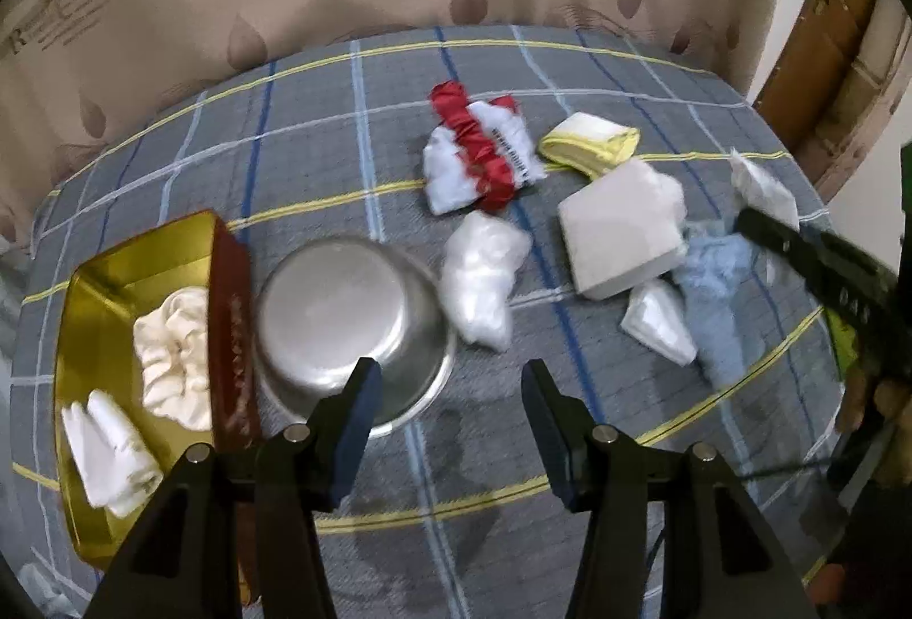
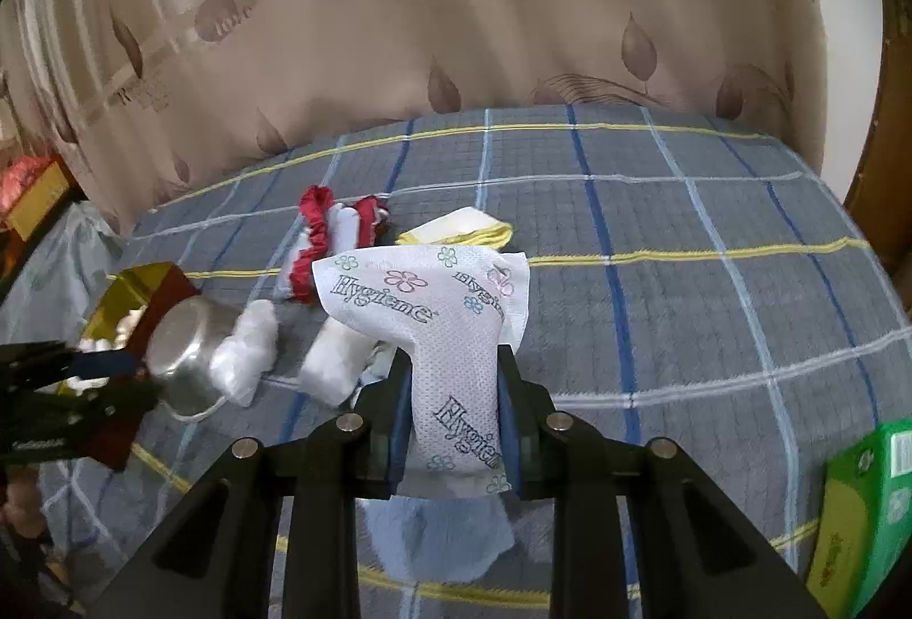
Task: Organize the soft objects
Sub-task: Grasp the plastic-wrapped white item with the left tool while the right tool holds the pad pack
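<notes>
Clamped between the right tool's blue pads, a white "Hygiene" tissue pack hangs above the plaid cloth. Left tool stands partly open and empty over a steel bowl. Beside it, the gold tin holds a cream scrunchie. Farther off lies a red-and-white bundle.

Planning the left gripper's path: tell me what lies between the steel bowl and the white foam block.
In the left wrist view, a crumpled clear plastic bag lies between the steel bowl and the white foam block.
</notes>
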